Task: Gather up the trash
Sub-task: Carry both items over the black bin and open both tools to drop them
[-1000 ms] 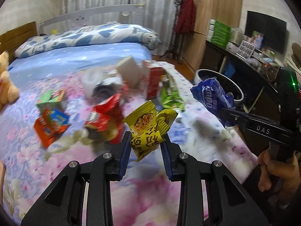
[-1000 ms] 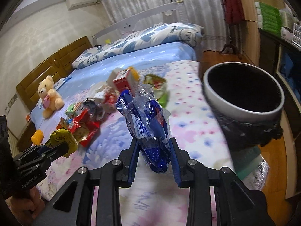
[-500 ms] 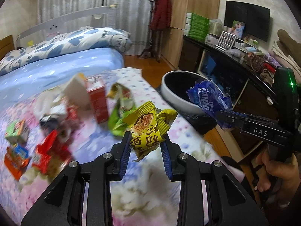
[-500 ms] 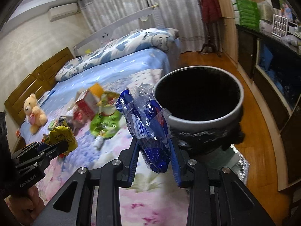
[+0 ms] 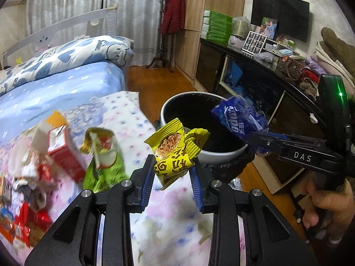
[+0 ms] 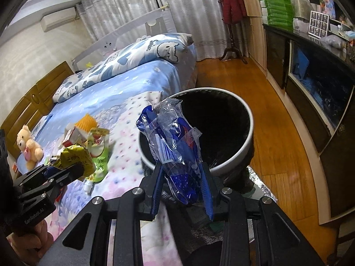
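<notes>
The right gripper [image 6: 180,173], clamped on a blue wrapper [image 6: 175,148], sits nearest the bin [image 6: 248,137] just ahead; the left gripper [image 5: 172,173] pinches a yellow packet [image 5: 175,148].

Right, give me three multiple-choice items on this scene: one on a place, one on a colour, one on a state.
1. Where is the round white-rimmed trash bin?
A on the bed
B on the wooden floor beside the bed
C on the dark cabinet

2. What colour is the crumpled snack wrapper in the left gripper?
A yellow
B red
C white

3. The right gripper is:
A open, nothing in it
B shut on a blue plastic wrapper
C out of view

Answers: 1 B, it stands by the bed's edge; 2 A, yellow print shows; 3 B, fingers clamp the wrapper.
</notes>
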A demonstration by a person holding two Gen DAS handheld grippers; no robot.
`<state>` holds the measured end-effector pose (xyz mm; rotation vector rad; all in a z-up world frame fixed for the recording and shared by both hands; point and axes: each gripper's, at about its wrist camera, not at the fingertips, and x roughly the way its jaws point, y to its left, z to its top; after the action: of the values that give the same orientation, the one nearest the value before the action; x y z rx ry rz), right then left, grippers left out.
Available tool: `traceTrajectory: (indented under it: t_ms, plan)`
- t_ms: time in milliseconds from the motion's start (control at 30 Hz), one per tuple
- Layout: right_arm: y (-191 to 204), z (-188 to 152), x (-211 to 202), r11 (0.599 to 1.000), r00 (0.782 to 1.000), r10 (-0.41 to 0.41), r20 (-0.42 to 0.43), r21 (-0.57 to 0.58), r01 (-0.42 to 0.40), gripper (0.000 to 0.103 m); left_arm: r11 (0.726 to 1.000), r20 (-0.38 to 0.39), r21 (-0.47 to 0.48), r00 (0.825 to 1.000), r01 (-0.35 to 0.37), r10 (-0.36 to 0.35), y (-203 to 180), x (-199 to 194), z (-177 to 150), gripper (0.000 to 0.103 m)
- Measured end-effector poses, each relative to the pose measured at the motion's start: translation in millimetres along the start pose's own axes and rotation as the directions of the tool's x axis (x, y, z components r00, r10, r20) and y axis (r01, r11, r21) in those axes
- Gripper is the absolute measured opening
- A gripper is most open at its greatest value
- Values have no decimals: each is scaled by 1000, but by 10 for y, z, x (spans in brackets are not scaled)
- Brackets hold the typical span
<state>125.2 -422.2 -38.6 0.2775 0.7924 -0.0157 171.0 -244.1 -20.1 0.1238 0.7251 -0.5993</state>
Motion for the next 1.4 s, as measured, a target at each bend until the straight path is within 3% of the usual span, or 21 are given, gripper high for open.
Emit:
traceTrajectory:
  t_ms: [467, 833, 967, 1000, 1100, 1200, 1367, 1400]
  plan:
    - [-307, 347, 241, 999, 999, 9, -38, 32, -7, 33, 999, -53, 12, 998, 45, -45, -163, 543, 413, 29]
    - [-468, 487, 448, 998, 996, 26, -82, 56, -21, 35, 998, -97, 5, 993, 68, -67, -224, 836, 553, 30]
    - [-510, 534, 489, 998, 995, 32, -91, 65, -26, 40, 997, -107, 10, 991, 75, -74, -250, 898, 578, 38]
    - [-537, 554, 503, 997, 995, 34, -94, 71, -28, 47, 997, -107, 16, 992, 73, -71, -271, 901, 582, 45]
    - [-560, 584, 487, 996, 996, 29, -87, 81, -22, 51, 998, -100, 34, 994, 55, -51, -300, 886, 570, 62]
    - [-579, 584, 440, 995, 997, 37, -70, 97, -30, 61, 998, -99, 24, 994, 55, -52, -262, 857, 532, 68]
    - [-598, 531, 364, 991, 998, 48, -51, 129, -41, 62, 999, -91, -19, 995, 46, -47, -169, 722, 379, 73]
    - [-584, 518, 347, 990, 998, 51, -47, 131, -45, 66, 999, -86, -27, 995, 42, -44, -149, 687, 339, 74]
